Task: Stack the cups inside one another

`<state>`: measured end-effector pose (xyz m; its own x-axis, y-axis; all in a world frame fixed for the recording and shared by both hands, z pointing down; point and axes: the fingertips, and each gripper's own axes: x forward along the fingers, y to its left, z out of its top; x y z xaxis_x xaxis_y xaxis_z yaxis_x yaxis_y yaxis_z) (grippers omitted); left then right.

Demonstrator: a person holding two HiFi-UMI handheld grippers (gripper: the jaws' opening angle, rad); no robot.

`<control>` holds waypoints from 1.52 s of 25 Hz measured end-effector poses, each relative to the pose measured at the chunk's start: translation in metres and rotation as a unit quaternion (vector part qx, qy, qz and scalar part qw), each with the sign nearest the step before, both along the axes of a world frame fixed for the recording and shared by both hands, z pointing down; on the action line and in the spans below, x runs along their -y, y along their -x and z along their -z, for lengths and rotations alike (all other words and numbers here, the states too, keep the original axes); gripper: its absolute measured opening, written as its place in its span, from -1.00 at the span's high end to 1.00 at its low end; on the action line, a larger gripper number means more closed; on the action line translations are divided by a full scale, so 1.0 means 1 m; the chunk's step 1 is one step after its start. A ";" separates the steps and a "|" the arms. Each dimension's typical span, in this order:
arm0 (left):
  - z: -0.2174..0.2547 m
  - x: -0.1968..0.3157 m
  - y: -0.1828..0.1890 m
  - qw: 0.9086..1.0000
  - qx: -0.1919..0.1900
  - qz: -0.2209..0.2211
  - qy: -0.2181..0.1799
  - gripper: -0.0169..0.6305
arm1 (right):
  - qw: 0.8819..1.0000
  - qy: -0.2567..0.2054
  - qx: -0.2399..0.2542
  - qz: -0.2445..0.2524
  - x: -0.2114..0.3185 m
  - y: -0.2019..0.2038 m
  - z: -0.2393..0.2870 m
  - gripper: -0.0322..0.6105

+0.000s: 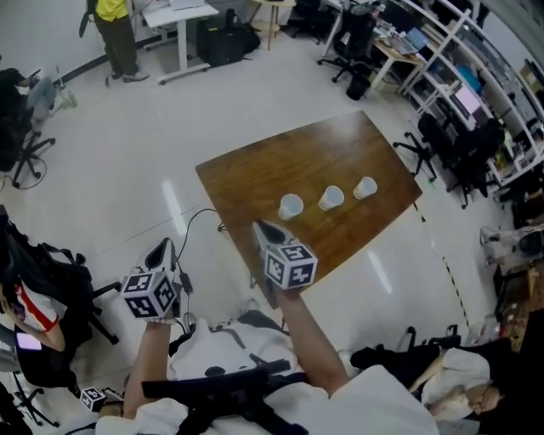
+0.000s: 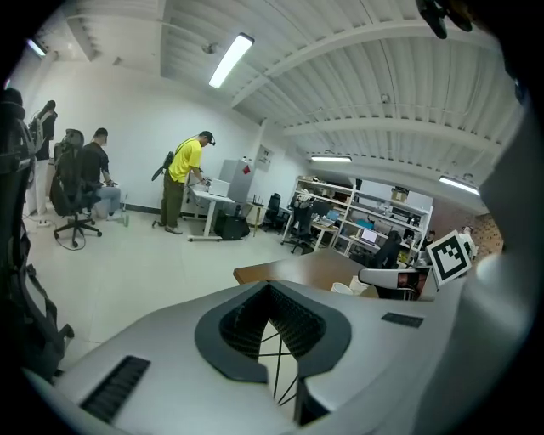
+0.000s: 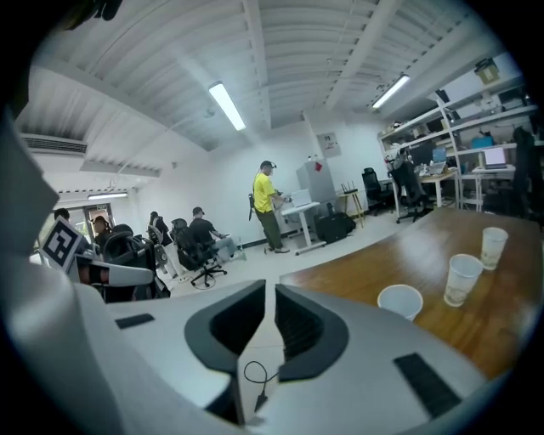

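Three white paper cups stand upright in a row on the brown wooden table (image 1: 255, 170): the near cup (image 1: 291, 206), the middle cup (image 1: 331, 198) and the far cup (image 1: 365, 188). In the right gripper view they show as the near cup (image 3: 399, 300), the middle cup (image 3: 463, 278) and the far cup (image 3: 493, 246), on the right. My right gripper (image 1: 262, 227) hovers over the table's near edge, just short of the near cup; its jaws (image 3: 269, 287) stand a narrow gap apart, empty. My left gripper (image 1: 164, 249) is over the floor left of the table; its tips (image 2: 270, 287) meet, holding nothing.
A black cable (image 1: 191, 229) runs over the floor by the table's left corner. Office chairs (image 1: 51, 272) and bags sit at the left. Desks, shelves (image 1: 476, 93) and chairs fill the far right. A person in yellow (image 1: 115, 25) stands at a far desk.
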<state>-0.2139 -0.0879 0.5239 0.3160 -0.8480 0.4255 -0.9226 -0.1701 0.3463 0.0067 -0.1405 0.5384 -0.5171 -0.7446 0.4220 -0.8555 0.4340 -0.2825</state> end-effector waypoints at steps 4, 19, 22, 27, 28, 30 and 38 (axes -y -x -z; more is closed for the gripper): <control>0.000 0.004 -0.030 1.000 0.003 -0.017 0.002 0.96 | 1.000 0.004 -0.022 -0.012 0.005 -0.038 -0.008 0.69; -0.005 0.013 -0.150 0.995 0.004 -0.095 0.017 0.96 | 0.976 0.020 -0.209 0.064 0.043 -0.126 -0.064 0.47; -0.009 0.013 -0.163 0.995 0.002 -0.097 0.023 0.96 | 0.964 0.035 -0.246 0.097 0.048 -0.130 -0.079 0.47; -0.013 0.011 -0.172 0.995 -0.002 -0.094 0.033 0.96 | 0.947 0.051 -0.283 0.143 0.058 -0.127 -0.103 0.47; -0.014 0.010 -0.173 0.995 -0.003 -0.093 0.035 0.96 | 0.944 0.053 -0.289 0.151 0.059 -0.125 -0.107 0.47; -0.016 0.008 -0.174 0.995 -0.004 -0.091 0.039 0.96 | 0.938 0.049 -0.300 0.167 0.063 -0.119 -0.111 0.48; -0.023 0.003 -0.172 0.995 -0.008 -0.083 0.047 0.96 | 0.911 0.042 -0.345 0.219 0.071 -0.105 -0.126 0.58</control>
